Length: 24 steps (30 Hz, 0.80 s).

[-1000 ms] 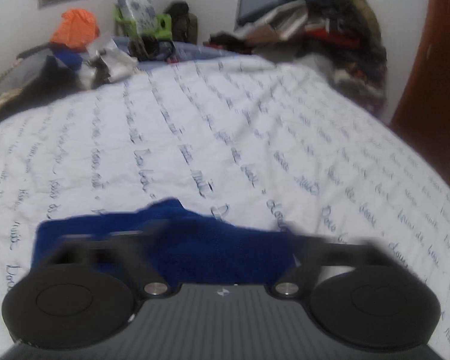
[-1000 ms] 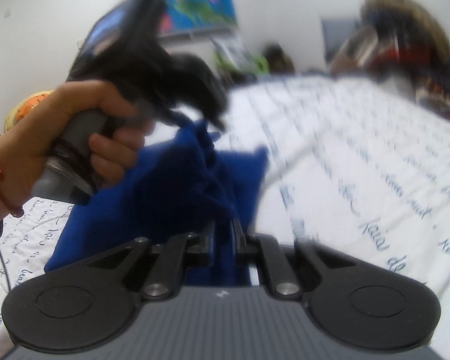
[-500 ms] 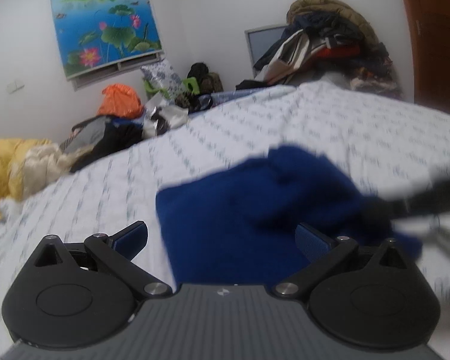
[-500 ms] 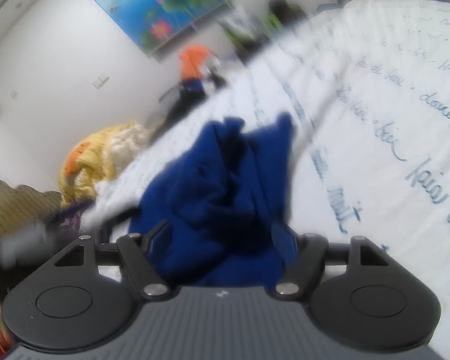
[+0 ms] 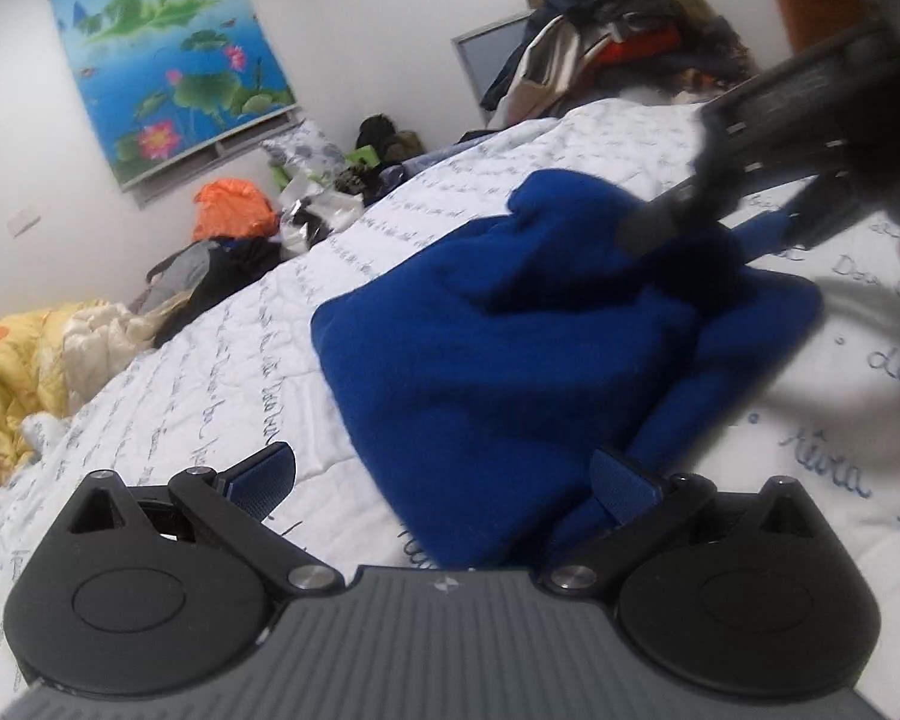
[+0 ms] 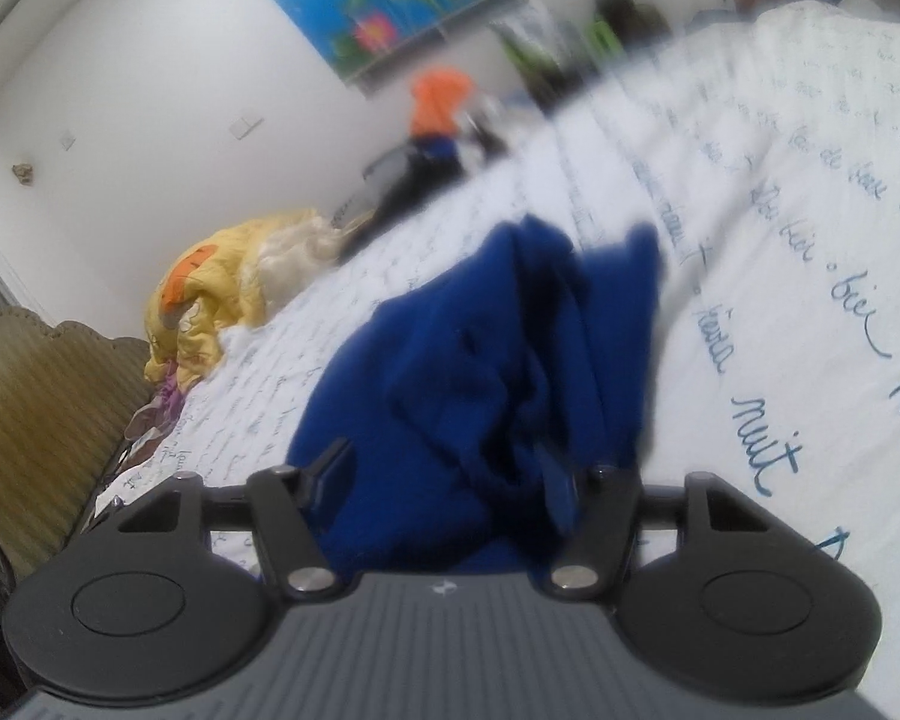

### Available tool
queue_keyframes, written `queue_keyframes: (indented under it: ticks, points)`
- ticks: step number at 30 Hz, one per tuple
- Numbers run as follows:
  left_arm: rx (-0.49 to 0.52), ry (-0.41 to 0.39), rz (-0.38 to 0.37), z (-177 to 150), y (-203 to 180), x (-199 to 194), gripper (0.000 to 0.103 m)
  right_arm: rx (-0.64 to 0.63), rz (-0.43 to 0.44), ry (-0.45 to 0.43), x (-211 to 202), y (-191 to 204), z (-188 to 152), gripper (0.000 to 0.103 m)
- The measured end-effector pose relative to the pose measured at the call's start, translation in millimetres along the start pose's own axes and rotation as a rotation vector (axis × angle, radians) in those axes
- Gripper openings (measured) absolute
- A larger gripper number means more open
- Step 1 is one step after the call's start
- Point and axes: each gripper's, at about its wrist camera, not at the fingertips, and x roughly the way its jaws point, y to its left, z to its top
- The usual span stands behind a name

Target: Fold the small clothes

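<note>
While the blue garment [image 5: 510,348] lies bunched on the bed [image 5: 222,396], both tools stand over it with their jaws apart. The left tool [image 5: 444,480] is wide open: its left finger [image 5: 264,474] sits over bare bedspread, clear of the cloth, and its right finger [image 5: 621,489] rests against the near edge of the garment. Nothing is clamped between them. The garment spreads ahead of this tool and to its right, in a thick heap with a folded flap along the right side.

The right tool [image 6: 444,480] is also parted; its jaws have just been closing a little after a wide release. Cloth fills the gap between its fingers [image 6: 330,471], but the pads do not press on it. The garment rises directly ahead of this tool in upright folds.

In the left wrist view, the right tool [image 5: 768,204] enters from the upper right, its tips over the far part of the garment. A yellow quilt [image 6: 228,294] lies far left of both tools, and an orange bundle [image 5: 231,216] lies beyond the bed.
</note>
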Motion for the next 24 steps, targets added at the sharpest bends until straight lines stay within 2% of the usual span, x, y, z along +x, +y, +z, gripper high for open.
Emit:
queue_keyframes:
  ticks: [2, 4, 5, 6, 9, 13, 16, 20, 24]
  points:
    - [0.021, -0.016, 0.031, 0.0, -1.5, 0.0, 0.103, 0.002, -0.042, -0.004, 7.5, -3.8, 3.4, 0.06]
    - [0.021, -0.016, 0.046, -1.4, -1.9, 2.9, 0.103, 0.011, -0.064, 0.011, 15.2, -8.4, 6.6, 0.041]
    - [0.013, -0.012, 0.047, -1.8, -0.8, 4.0, 0.103, 0.014, -0.077, 0.024, 17.9, -10.0, 7.5, 0.02]
    - [0.001, -0.01, 0.051, -1.9, 0.1, 3.7, 0.103, 0.014, -0.093, 0.026, 17.9, -9.8, 7.4, 0.008]
    - [-0.033, -0.019, 0.073, -1.3, 6.1, 0.5, 0.103, 0.012, -0.08, 0.006, 3.4, -6.1, 4.2, 0.006]
    - [-0.083, -0.037, 0.11, 2.7, 18.1, -8.7, 0.103, 0.083, 0.009, -0.01, -32.0, -7.5, 3.1, 0.005]
    - [-0.14, -0.045, 0.065, 3.8, 30.4, -16.5, 0.103, 0.117, 0.04, -0.008, -51.2, -11.2, 1.4, 0.005]
    - [-0.207, -0.019, -0.002, 1.0, 41.4, -18.8, 0.103, 0.054, -0.071, 0.03, -51.0, -13.6, -7.9, 0.005]
    - [-0.236, 0.004, -0.027, 1.7, 45.0, -15.2, 0.103, 0.051, -0.09, 0.05, -47.2, -20.9, -14.8, 0.006]
